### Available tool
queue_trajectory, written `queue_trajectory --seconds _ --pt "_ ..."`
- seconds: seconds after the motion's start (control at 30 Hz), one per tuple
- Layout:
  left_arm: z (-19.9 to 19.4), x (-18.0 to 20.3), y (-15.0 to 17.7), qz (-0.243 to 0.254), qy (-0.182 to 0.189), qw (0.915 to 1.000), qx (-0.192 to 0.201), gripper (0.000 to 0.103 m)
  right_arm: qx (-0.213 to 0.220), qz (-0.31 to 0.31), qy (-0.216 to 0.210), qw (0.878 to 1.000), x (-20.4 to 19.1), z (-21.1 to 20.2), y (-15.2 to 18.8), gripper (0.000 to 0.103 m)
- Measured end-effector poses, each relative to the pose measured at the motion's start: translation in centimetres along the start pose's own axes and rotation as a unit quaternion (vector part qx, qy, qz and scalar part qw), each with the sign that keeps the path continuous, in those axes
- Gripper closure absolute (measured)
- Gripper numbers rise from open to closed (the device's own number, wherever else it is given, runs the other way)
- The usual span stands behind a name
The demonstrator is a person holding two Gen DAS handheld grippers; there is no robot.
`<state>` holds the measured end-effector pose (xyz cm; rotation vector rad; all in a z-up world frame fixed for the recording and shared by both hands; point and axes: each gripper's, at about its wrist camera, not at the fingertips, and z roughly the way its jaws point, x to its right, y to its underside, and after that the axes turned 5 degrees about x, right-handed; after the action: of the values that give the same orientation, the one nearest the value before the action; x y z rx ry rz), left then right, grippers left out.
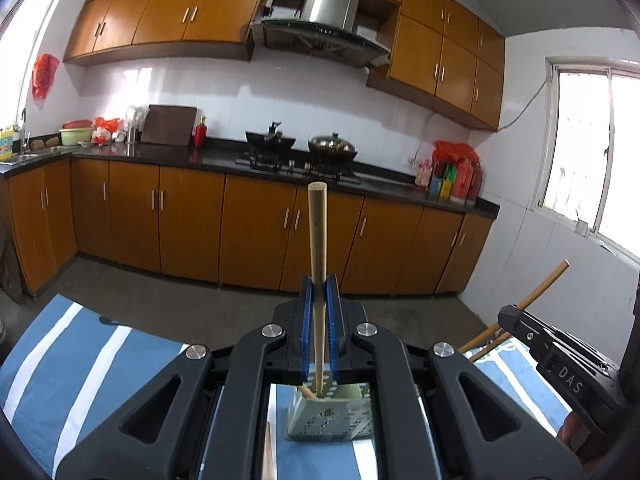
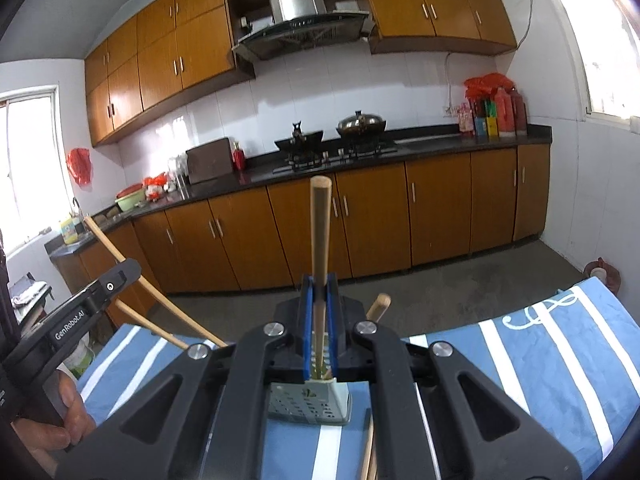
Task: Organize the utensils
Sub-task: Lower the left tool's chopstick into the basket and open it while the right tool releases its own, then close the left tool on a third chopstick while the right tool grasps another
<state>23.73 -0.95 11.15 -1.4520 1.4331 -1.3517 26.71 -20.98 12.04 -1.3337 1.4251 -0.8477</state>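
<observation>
My left gripper (image 1: 319, 286) is shut on a wooden chopstick (image 1: 317, 236) that stands upright, its lower tip over the grey-green perforated utensil holder (image 1: 332, 420) on the blue striped cloth. My right gripper (image 2: 319, 286) is shut on another wooden chopstick (image 2: 320, 232), also upright, its lower end in the same holder (image 2: 310, 404). Another chopstick (image 2: 378, 307) leans out of the holder. The right gripper shows at the right of the left wrist view (image 1: 560, 360), and the left gripper shows at the left of the right wrist view (image 2: 72, 320).
A blue and white striped cloth (image 1: 100, 360) covers the table. Loose chopsticks (image 2: 370, 452) lie on it near the holder. Beyond the table edge are the concrete floor, orange cabinets (image 1: 256, 224) and a dark counter with a stove and pots (image 1: 332, 146).
</observation>
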Motion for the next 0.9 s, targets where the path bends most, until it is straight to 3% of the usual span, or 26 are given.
queue_trajectory --seconds 0.4,0.9 --pt "0.1 -0.2 0.4 -0.006 0.006 0.9996 -0.025 0.095 -0.002 0.001 0.000 1.000 -0.4 -0.1 0.3 0.085" --pt "-5.0 -1.0 -1.9 -0.028 0.006 0.9994 0.020 0.094 0.046 -0.002 0.019 0.999 0.5 -7.1 -0.8 0.076"
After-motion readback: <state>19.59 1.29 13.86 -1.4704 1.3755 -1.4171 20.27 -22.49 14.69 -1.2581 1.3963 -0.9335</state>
